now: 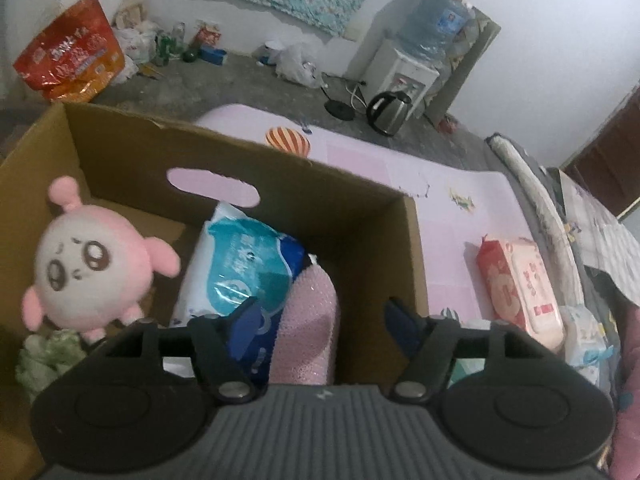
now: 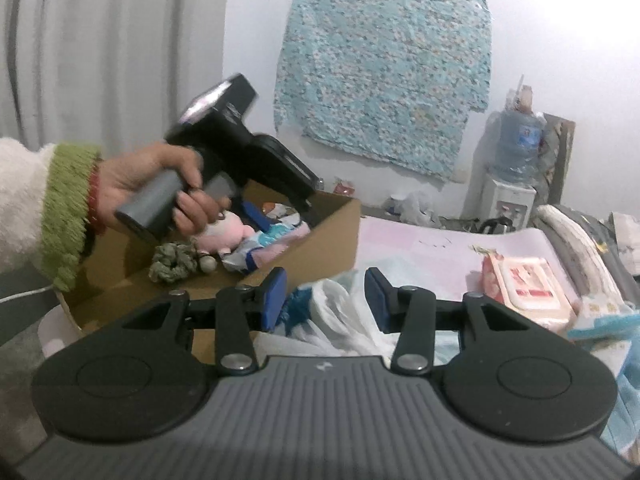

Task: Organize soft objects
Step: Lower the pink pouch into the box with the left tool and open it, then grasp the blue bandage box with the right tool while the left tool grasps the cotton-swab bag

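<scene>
Cardboard box (image 1: 400, 240) — receiving container, set on a pink mat (image 1: 460, 184) on the floor. Contents as seen from the left wrist view: pink-and-white plush toy (image 1: 86, 264) against the left wall, blue-and-white soft pack (image 1: 244, 272) in the middle, pink textured cloth (image 1: 310, 332) standing beside it, green scrunchie (image 1: 44, 356) in the near corner.

Left gripper (image 1: 320, 312) — held over the box, jaws spread wide, nothing clamped; the pink cloth stands between the fingers, though contact cannot be told. A release is judged to be the step in hand. It is done well if the jaws are kept wide and the gripper is lifted straight up, so the cloth is not dragged out again.

Right gripper (image 2: 326, 296) — jaws open, empty, poised above a white plastic-wrapped bundle (image 2: 340, 320) just outside the box. A low grasp across the bulk is advised, not on loose film, which is likely to slip.

Items outstanding on the mat: red-and-pink wipes pack (image 1: 520, 284), and a small white-and-blue pack (image 1: 584, 336) beside it.

Surroundings, not to be handled: kettle (image 1: 390, 114), water dispenser (image 1: 404, 72).
</scene>
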`<state>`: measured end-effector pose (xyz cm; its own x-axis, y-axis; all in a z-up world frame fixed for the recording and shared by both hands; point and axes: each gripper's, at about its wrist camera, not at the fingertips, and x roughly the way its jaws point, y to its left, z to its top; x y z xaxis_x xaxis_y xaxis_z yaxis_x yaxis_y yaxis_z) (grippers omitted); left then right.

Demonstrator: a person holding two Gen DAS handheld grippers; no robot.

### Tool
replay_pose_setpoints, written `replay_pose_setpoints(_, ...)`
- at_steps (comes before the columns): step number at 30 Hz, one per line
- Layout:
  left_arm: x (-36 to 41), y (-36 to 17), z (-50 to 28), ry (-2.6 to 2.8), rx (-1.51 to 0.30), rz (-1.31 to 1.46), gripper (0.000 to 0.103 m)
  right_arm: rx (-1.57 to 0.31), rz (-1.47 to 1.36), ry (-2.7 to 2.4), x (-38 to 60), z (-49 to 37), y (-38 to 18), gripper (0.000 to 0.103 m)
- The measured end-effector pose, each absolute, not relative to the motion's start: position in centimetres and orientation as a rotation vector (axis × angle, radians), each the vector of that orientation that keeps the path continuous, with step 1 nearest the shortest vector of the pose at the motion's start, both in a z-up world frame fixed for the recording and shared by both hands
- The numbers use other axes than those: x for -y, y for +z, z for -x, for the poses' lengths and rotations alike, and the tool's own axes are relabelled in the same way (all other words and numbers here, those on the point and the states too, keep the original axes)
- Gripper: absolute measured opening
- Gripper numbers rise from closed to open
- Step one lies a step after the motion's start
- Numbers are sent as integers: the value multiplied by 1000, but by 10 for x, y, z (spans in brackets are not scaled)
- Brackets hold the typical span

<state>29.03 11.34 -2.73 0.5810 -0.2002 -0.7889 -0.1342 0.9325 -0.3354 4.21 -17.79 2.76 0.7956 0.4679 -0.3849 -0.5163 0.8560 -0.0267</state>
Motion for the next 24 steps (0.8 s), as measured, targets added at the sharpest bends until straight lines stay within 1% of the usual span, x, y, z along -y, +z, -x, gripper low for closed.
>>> replay_pose_setpoints(4,-116,-8,-279,-12,-919,388,78,-387,90,505,195,-43,25,47)
replay_pose_setpoints(6,-115,3,-268,-6,-893,394,83,-394,67,487,202,-45,24,49)
replay_pose_setpoints(10,-110,27,-246,-8,-840,395,87,-410,-9,452,225,-47,22,53)
replay_pose_setpoints(14,-94,53,-222,-35,-788,348,91,-425,-112,393,253,-45,14,54)
replay_pose_setpoints(20,-51,85,-187,-108,-727,213,96,-449,-251,317,300,-39,-8,57)
replay_pose_setpoints(24,-5,95,-178,-196,-745,96,98,-446,-342,264,336,-42,-18,57)
